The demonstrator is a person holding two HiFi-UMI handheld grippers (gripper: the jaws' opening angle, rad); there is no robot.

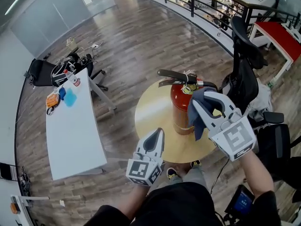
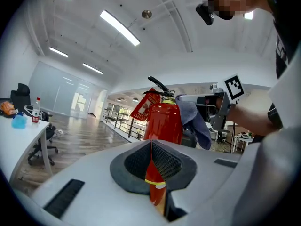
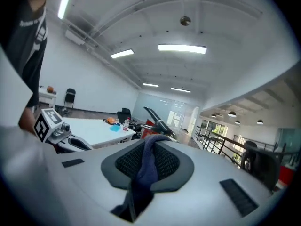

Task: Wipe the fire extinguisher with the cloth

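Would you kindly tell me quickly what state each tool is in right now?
Left tool: closed, holding nothing.
Right tool: closed on the cloth.

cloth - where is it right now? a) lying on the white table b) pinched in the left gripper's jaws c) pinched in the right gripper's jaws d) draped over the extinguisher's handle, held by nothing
c: the right gripper view shows the blue cloth clamped between the jaws of the right gripper, hanging beside the fire extinguisher, while the left gripper has its jaws together on nothing.
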